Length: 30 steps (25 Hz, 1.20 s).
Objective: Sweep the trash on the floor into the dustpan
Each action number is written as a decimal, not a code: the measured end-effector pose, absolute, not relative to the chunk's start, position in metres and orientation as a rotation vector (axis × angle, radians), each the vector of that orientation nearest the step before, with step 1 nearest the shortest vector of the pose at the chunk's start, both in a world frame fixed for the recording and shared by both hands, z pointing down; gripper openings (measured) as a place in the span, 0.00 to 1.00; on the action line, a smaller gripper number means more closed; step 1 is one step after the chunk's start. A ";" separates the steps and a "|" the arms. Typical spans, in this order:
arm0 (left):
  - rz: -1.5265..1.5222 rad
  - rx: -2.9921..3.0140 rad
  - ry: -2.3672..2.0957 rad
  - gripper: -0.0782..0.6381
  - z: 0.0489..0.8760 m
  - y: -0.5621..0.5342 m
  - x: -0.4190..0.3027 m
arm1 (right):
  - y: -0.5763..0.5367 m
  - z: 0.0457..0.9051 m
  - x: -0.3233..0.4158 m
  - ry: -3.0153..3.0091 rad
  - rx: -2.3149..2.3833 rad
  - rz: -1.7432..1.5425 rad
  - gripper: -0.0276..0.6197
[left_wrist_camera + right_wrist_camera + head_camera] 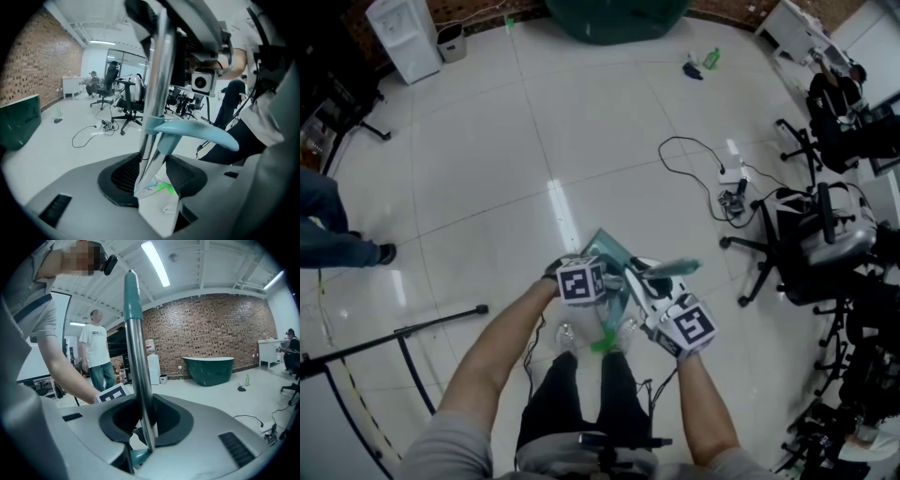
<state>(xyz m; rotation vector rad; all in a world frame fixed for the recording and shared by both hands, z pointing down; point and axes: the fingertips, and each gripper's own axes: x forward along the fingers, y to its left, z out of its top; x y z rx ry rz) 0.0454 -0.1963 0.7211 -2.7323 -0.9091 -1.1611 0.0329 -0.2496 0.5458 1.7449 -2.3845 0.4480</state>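
My left gripper (583, 281) and right gripper (682, 324) are held close together above the white floor. In the left gripper view a metal pole (154, 93) with a pale blue curved piece (201, 132) runs between the jaws of the left gripper (154, 182). They stand wider than the pole, open. The right gripper (147, 423) is shut on a second metal pole (139, 380) that has a teal grip. A teal dustpan (606, 249) shows just beyond the left gripper. A green scrap (602, 345) and a clear wrapper (566, 334) lie on the floor below.
Office chairs (806, 239) and a black cable with a power strip (727, 187) are at the right. A stand's black legs (412, 328) and a person's legs (337, 246) are at the left. A green tub (619, 19) and a water dispenser (403, 37) stand far off.
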 end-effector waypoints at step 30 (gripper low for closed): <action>-0.743 -3.138 0.090 0.12 0.523 -0.300 -0.019 | -0.198 0.447 0.055 -2.265 2.054 0.443 0.37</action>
